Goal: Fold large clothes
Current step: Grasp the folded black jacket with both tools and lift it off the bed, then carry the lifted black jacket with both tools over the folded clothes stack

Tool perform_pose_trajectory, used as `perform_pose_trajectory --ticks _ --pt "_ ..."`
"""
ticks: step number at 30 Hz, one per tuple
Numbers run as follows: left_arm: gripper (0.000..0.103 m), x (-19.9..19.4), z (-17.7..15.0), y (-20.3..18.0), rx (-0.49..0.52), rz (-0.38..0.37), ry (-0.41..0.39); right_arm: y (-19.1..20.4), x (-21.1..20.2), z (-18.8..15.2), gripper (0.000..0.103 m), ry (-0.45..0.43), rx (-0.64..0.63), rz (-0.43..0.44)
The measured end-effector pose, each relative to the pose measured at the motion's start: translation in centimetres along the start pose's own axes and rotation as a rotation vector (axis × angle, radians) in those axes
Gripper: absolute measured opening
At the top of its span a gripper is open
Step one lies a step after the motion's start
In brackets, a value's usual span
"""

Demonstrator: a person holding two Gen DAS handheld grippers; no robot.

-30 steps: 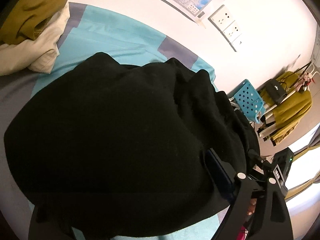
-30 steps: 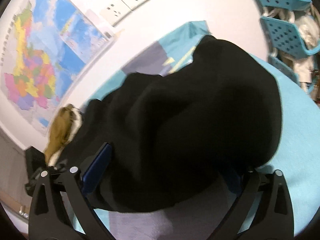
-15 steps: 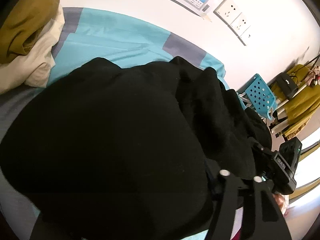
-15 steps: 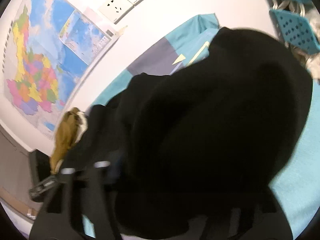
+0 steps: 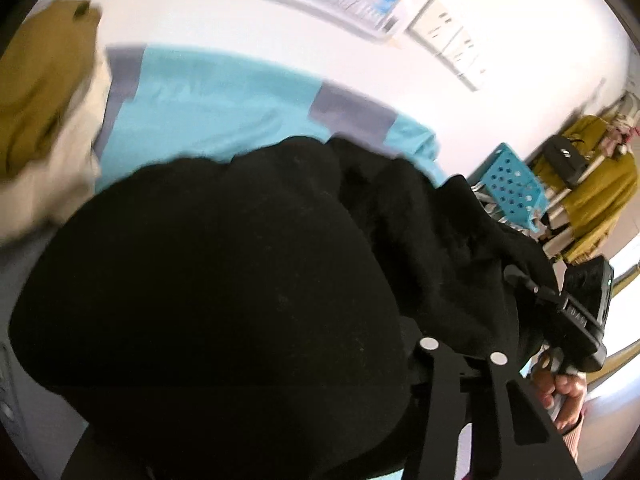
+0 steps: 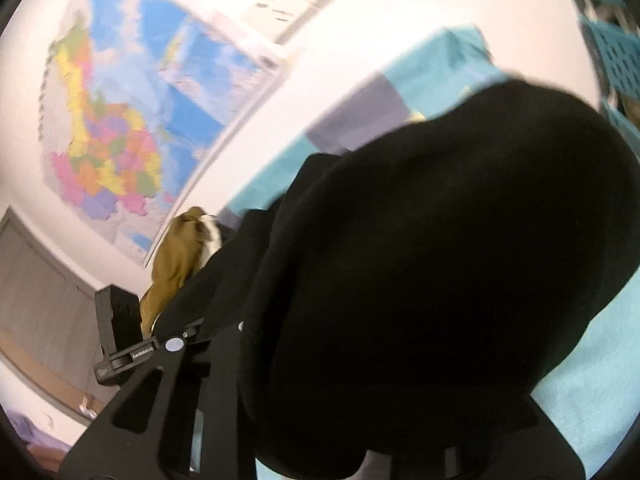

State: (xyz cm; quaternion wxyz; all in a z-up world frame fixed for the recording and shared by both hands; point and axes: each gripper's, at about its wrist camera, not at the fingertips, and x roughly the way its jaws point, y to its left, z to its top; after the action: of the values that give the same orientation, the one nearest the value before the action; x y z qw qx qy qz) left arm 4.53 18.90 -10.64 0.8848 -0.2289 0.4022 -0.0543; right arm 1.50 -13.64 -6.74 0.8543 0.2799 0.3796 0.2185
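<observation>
Black garment [image 5: 224,300], thick and matte, bunching into a large rounded mound and filling the lower centre of the left wrist frame. Trailing in deep folds toward the lower right there. Bulging across the centre and right of the right wrist frame [image 6: 452,264], hanging over the turquoise bed cover. Edges blurring.
</observation>
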Motion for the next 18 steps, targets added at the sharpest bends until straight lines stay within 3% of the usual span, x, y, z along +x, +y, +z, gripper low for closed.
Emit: perform_pose_trajectory --ticks 8,13,18 --pt "0.045 -7.9 6.8 -0.6 0.090 -0.044 -0.143 10.9 0.3 6.0 0.026 -0.064 -0.228 0.094" --pt "0.045 -14.7 11.4 1.4 0.120 0.041 -0.282 18.0 4.0 10.1 0.026 -0.092 -0.303 0.198" --pt "0.045 -22.6 15.7 5.8 0.117 0.202 -0.428 25.7 10.2 13.3 0.026 -0.101 -0.353 0.337"
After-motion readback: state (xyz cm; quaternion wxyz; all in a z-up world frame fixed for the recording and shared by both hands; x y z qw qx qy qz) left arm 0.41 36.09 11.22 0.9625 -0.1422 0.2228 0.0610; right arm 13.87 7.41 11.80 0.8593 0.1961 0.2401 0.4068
